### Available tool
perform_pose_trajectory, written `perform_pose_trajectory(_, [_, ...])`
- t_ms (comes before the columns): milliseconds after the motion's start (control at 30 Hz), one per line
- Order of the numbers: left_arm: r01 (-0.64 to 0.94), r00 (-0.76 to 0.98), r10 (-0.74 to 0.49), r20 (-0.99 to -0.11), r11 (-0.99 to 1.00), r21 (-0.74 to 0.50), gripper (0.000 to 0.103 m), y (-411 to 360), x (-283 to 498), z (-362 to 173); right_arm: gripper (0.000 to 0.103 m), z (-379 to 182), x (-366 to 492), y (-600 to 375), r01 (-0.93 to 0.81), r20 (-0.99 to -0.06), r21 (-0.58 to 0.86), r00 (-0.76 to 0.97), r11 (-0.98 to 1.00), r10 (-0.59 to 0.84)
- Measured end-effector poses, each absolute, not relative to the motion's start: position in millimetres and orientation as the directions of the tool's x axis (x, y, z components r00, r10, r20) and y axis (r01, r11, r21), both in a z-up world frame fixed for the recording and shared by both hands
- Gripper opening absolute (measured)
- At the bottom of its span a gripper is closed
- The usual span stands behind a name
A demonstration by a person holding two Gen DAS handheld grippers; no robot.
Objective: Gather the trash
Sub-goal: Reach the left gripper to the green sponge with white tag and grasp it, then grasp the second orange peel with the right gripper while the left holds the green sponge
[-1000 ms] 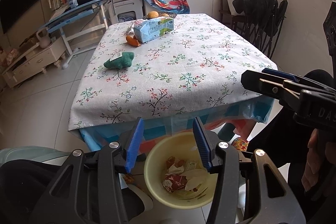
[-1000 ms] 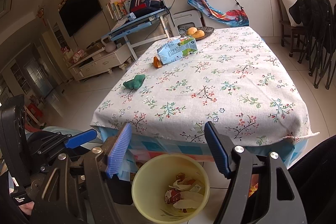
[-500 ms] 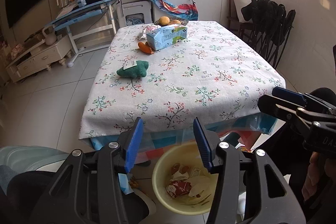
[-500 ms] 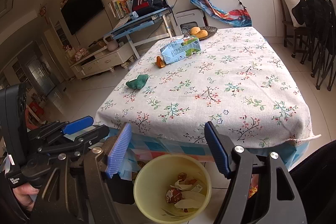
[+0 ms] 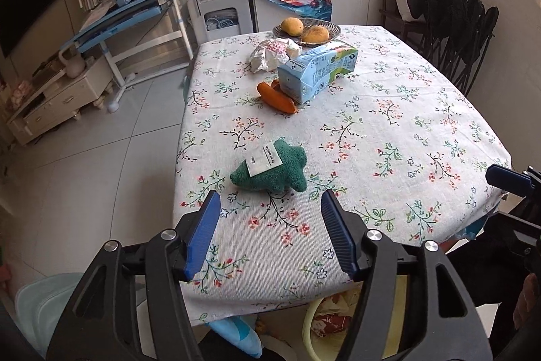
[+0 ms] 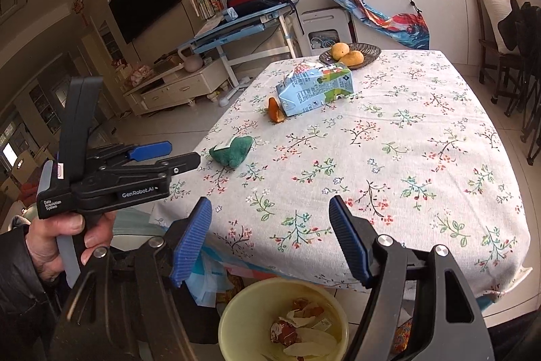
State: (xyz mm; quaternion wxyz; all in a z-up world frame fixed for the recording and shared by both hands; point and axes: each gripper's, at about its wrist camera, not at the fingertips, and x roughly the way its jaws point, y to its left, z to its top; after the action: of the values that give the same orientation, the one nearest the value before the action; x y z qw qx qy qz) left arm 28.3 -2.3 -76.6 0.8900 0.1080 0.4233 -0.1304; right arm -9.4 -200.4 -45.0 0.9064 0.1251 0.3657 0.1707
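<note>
We take the milk carton (image 5: 316,71) as our landmark: a pale blue box with green print, lying on its side on the table (image 5: 389,131), its top end dented. Touching its near-left corner lies an orange peel (image 5: 275,97), curved and glossy. Just behind the carton sits a crumpled white wrapper (image 5: 270,53) with pink speckles, and behind that a dish (image 5: 307,31) holding two yellow-orange fruits. Well in front of the carton, toward the table's near-left edge, rests a green plush toy (image 5: 270,171) with a white tag.

Far in front of the carton and below the table's near edge stands a pale yellow bin (image 6: 284,320) on the floor, holding a red wrapper and pale peels.

Our left gripper (image 5: 270,232) hovers over the table's near edge, just short of the toy, its blue pads spread wide and holding nothing. Our right gripper (image 6: 270,239) hangs above the bin, at the table's near edge, also spread wide and empty. From the right wrist view we see the left gripper side-on, a hand (image 6: 57,239) around its handle.
</note>
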Motion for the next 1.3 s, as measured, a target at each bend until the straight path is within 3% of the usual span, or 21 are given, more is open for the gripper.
perform_pose_trajectory(400, [0.418,0.531,-0.198,-0.824,0.907,0.052,0.060,-14.8,96.5,-111.7,0.066,-55.5,61.3,-184.5,-0.214,-0.636,0.395,0.639,0.893,0.434])
perform_pose_trajectory(467, [0.430,0.502,-0.204,-0.840,0.902,0.038,0.047,-16.8,100.1,-117.0,0.063,-57.7,74.3,-181.5,-0.214,-0.637,0.409,0.629,0.887,0.445])
perform_pose_trajectory(533, [0.431,0.494,-0.195,-0.847,0.901,0.044,0.041,-15.3,99.1,-116.4,0.056,-60.1,88.2,-177.7,-0.220,-0.640,0.423,0.614,0.879,0.462])
perform_pose_trajectory(667, [0.401,0.476,-0.185,-0.860,0.916,0.026,0.027,1.4,93.0,-106.5,0.052,-63.3,117.3,-157.2,-0.269,-0.652,0.418,0.576,0.868,0.493])
perform_pose_trajectory(1300, [0.356,0.497,-0.171,-0.851,0.934,0.020,0.028,26.5,87.7,-98.6,0.048,-95.0,191.0,-105.0,-0.299,-0.761,0.207,0.549,0.932,0.345])
